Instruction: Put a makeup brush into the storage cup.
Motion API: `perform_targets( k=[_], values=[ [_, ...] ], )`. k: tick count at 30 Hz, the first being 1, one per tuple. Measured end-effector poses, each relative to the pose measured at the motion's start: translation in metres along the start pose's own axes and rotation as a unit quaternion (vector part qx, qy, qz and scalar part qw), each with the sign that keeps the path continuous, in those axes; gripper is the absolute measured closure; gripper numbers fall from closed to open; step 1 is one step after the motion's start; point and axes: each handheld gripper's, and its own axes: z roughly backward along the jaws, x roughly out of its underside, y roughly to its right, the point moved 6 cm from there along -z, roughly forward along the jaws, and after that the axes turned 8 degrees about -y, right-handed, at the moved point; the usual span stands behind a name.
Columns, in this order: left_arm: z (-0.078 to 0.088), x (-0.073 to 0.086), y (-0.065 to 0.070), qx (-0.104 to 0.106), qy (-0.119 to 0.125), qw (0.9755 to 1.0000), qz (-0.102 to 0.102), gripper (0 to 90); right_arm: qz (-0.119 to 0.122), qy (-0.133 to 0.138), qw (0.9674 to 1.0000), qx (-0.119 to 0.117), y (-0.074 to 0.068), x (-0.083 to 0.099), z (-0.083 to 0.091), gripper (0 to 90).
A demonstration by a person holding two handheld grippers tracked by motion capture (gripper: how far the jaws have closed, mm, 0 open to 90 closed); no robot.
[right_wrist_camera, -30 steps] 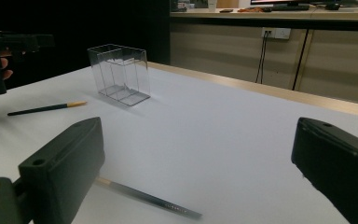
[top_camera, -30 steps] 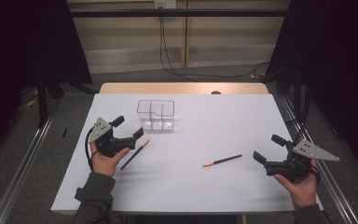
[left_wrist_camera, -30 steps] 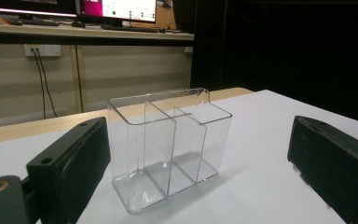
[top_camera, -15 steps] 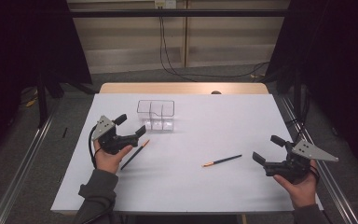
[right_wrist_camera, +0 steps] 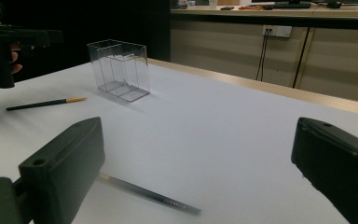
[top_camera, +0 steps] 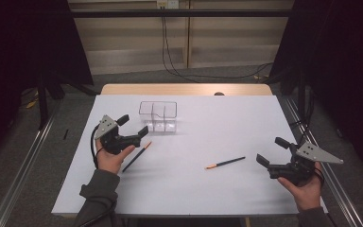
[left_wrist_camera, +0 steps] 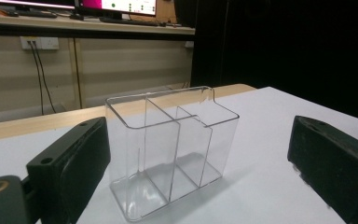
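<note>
Two black pencils lie on a white surface (top_camera: 189, 189) as a person holds a gripper in each hand, both with jaws spread wide and nothing between them.

In the high view, the left gripper (top_camera: 131, 129) sits left of centre. The left pencil (top_camera: 136, 156) lies just below and right of its jaws, almost touching the hand; its long axis runs diagonally, orange tip up and right, dark end down toward the wrist. That gripper points up and right at a clear box (top_camera: 158, 116) with dividers, which stands near the middle top of the surface. In the left gripper view the box (left_wrist_camera: 168, 154) fills the gap between the jaws, so this gripper is aimed over the pencil rather than at it.

The right gripper (top_camera: 273, 152) hovers at the lower right of the high view. The right pencil (top_camera: 225, 162) lies just to its left, near but apart, long axis close to level, orange tip pointing left, dark end toward the jaws. The right gripper (right_wrist_camera: 200, 163) is the nearer hand for this pencil; in its own view the pencil (right_wrist_camera: 144, 192) shows low in the frame, one end cut off behind the left jaw.

Judged from this, each hand would take its own pencil and the box would receive them. Which compartment is meant cannot be told.
</note>
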Motion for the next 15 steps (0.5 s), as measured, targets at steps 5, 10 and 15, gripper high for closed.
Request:
perform_targets(
  k=[5, 10, 15],
  values=[
    [-0.0012, 0.0018, -0.0032, -0.008, -0.025, 0.9997, 0.002, 5.5, 0.002, -0.001, 1.0, 0.001, 0.0003, 0.0005, 0.0003, 1.9],
    [-0.0014, 0.0018, -0.0038, -0.004, -0.044, 0.999, 0.003, 5.5, 0.002, -0.001, 1.0, 0.004, 0.001, 0.0009, 0.0003, 1.9],
    [-0.002, 0.0047, -0.0057, -0.004, -0.076, 0.9971, -0.001, 5.5, 0.001, -0.003, 1.0, 0.003, 0.0007, 0.0013, 0.0, 2.0]
  ],
)
